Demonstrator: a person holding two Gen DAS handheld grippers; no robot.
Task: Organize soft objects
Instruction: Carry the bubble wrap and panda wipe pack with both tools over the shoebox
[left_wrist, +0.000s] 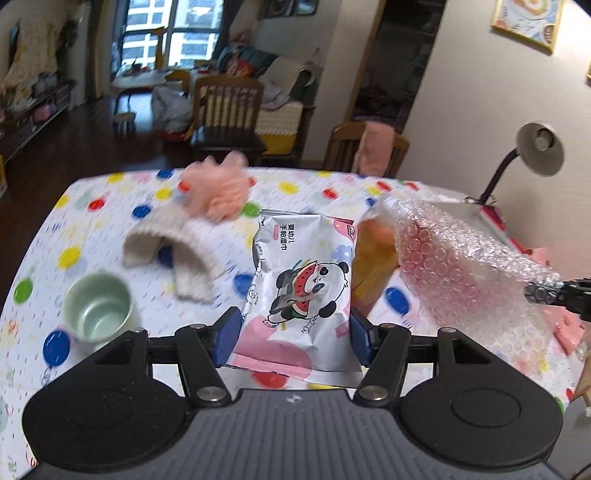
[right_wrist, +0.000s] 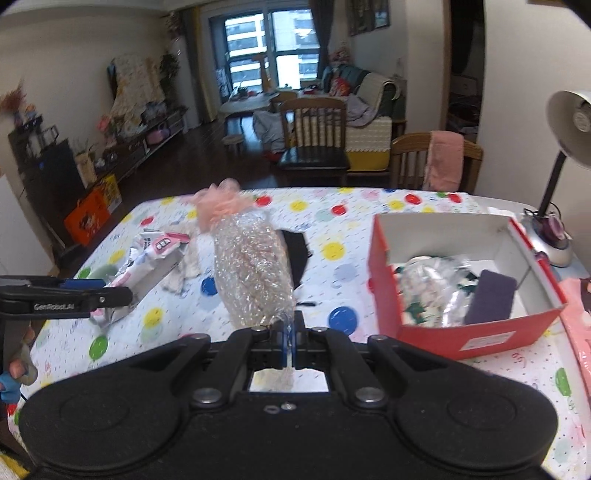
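Observation:
My left gripper (left_wrist: 293, 332) is shut on a wet-wipes pack (left_wrist: 299, 291) with a panda print and holds it above the table; it also shows in the right wrist view (right_wrist: 147, 258). My right gripper (right_wrist: 291, 336) is shut on a sheet of bubble wrap (right_wrist: 255, 269), which hangs out in front of it and also shows in the left wrist view (left_wrist: 454, 258). A pink mesh puff (left_wrist: 218, 188) and a beige knitted piece (left_wrist: 173, 251) lie on the dotted tablecloth. A red cardboard box (right_wrist: 388, 280) at the right holds plastic-wrapped items and a purple block (right_wrist: 491, 299).
A pale green cup (left_wrist: 98, 310) stands at the left of the table. A black cloth (right_wrist: 295, 254) lies behind the bubble wrap. A desk lamp (right_wrist: 569, 147) stands at the right rear corner. Wooden chairs (right_wrist: 314, 136) stand behind the table.

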